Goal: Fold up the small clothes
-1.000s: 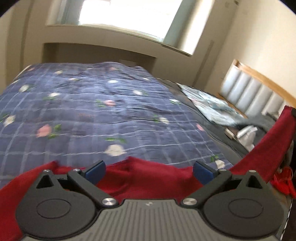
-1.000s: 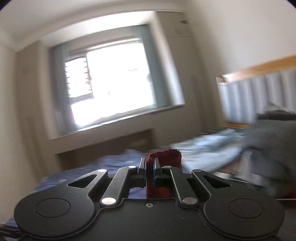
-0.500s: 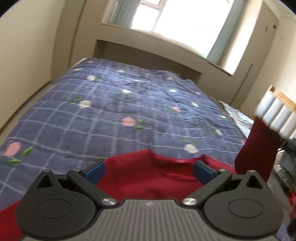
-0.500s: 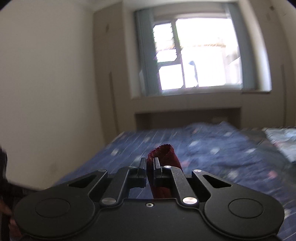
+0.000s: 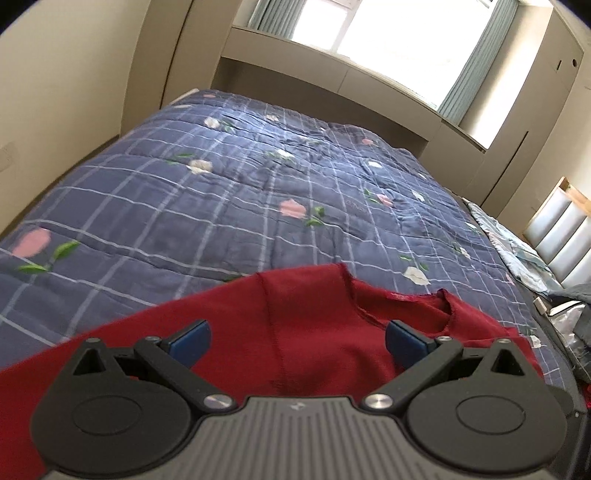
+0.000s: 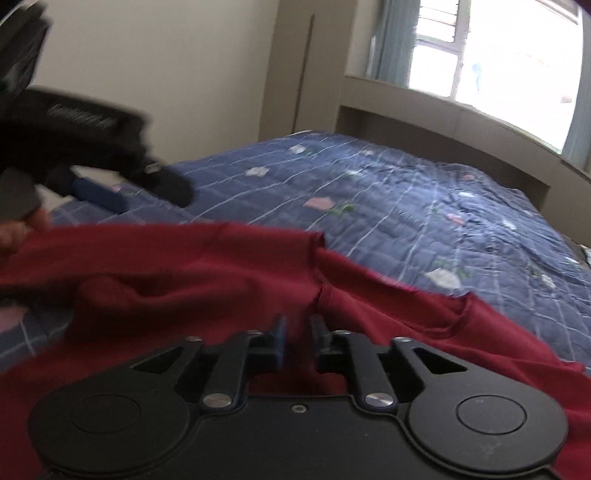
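Red garment (image 5: 306, 332) is spread on the quilted bed (image 5: 258, 206). Left claw (image 5: 295, 338) is held wide above it; right claw (image 6: 297, 341) is opening, cloth between its jaws.

So the garment (image 5: 306, 332) is spread on the near end of the quilt (image 5: 258, 206), which covers the bed. Window (image 5: 399, 33) sits behind the bed's far end, headboard (image 5: 557, 229) off to the right, with crumpled bedding (image 5: 517, 251) between it and the quilt.

Both grippers tilted downward.
Left gripper (image 5: 297, 341): jaws spread wide, nothing pinched. Right gripper (image 6: 298, 341): jaws opening, narrow gap, red cloth between them.
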`<state>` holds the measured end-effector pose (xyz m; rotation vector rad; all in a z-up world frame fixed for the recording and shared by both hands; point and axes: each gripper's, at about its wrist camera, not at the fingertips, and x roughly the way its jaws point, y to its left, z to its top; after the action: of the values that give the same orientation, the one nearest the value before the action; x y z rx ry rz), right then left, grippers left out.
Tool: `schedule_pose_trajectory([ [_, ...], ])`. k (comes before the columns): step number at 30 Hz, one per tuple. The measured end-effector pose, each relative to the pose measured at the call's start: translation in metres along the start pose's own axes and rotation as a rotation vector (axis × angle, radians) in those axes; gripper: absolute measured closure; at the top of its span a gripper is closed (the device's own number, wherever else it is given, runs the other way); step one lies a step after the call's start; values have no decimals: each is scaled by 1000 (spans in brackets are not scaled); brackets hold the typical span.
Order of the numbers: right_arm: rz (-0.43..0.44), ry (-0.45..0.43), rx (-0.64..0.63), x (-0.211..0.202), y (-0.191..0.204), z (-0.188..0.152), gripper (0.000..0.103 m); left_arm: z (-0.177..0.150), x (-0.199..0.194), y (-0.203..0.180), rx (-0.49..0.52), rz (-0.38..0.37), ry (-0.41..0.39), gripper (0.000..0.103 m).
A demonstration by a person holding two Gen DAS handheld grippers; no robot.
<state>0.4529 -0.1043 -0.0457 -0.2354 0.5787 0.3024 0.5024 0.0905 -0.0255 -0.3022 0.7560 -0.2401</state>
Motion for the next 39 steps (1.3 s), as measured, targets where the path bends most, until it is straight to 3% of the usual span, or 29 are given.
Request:
schedule_pose_trajectory([
  [1, 8, -8, -5, -2, -3, -1, 60, -1, 4, -5, 3, -6, 1, 0],
  [3, 9, -27, -27, -14, -7, -9, 35, -4, 11, -16, 13, -16, -2, 0],
  [9, -10, -62, 1, -68, -65, -37, 3, -26, 37, -55, 43, -62, -12, 0],
  [13, -103, -79, 77, -99, -124, -58, 1, -52, 55, -87, 93, -35, -55, 0],
  [16, -208, -56, 190, -111, -178, -75, 1, -72, 69, -106, 153, 60, -91, 0],
  [19, -237, -45, 353, -111, -233, -91, 1, -90, 82, -116, 245, 174, -91, 0],
  [22, -162, -22, 531, -98, -282, -104, 10, -97, 84, -123, 287, 202, -107, 0],
  [24, -124, -5, 624, -85, -306, -112, 26, -98, 84, -123, 284, 200, -107, 0],
  [28, -26, 8, 744, -58, -330, -116, 39, -99, 84, -123, 286, 201, -114, 0],
  [31, 14, 21, 790, -49, -334, -118, 58, -99, 84, -123, 287, 203, -113, 0],
  [33, -8, 10, 794, -50, -335, -112, 87, -99, 85, -123, 288, 204, -113, 0],
  [36, -110, -45, 680, -65, -325, -97, 95, -98, 86, -122, 292, 204, -111, 0],
  [39, -253, -59, 453, -79, -298, -78, 96, -98, 87, -122, 294, 201, -110, 0],
])
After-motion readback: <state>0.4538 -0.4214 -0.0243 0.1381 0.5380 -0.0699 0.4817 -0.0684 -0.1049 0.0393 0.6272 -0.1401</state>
